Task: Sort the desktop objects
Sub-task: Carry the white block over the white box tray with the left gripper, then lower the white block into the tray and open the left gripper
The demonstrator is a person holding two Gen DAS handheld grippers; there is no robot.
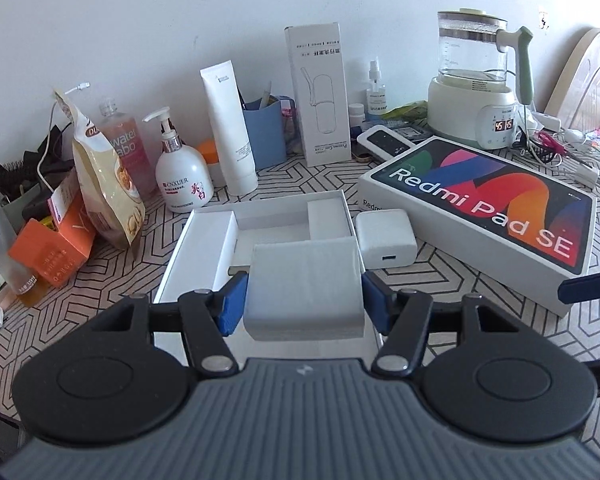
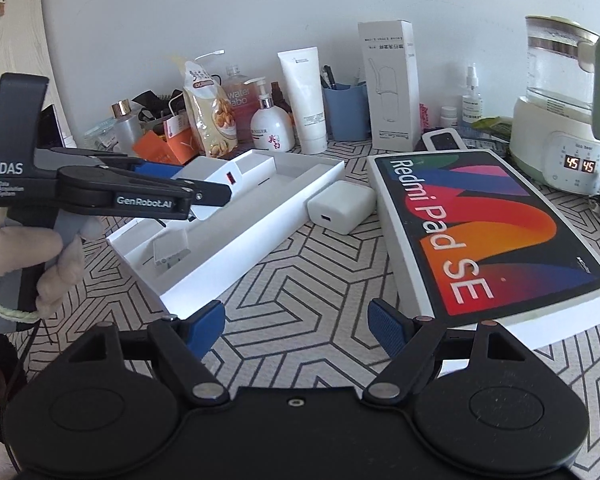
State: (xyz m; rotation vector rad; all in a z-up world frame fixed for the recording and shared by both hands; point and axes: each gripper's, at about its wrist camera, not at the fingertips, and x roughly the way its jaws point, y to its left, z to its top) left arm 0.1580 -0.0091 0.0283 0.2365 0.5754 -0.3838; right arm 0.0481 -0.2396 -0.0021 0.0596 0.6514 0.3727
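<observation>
My left gripper [image 1: 302,300] is shut on a white charger block [image 1: 304,288] and holds it above the open white tray box [image 1: 204,236]. The right wrist view shows the same gripper [image 2: 204,196] from the side, with the white block [image 2: 216,182] over the tray box [image 2: 236,252]. A second white charger [image 1: 386,238] with a USB port lies on the table between the tray box and the Redmi Pad SE box [image 1: 484,216]; it also shows in the right wrist view [image 2: 342,208]. My right gripper [image 2: 298,328] is open and empty above the patterned tabletop.
Along the back wall stand a snack bag [image 1: 104,184], bottles [image 1: 182,176], a white tube [image 1: 230,128], a blue cup [image 1: 264,132], a tall white carton [image 1: 320,96] and a kettle [image 1: 476,80]. The Redmi Pad SE box [image 2: 488,236] lies right. An orange box [image 1: 52,248] sits left.
</observation>
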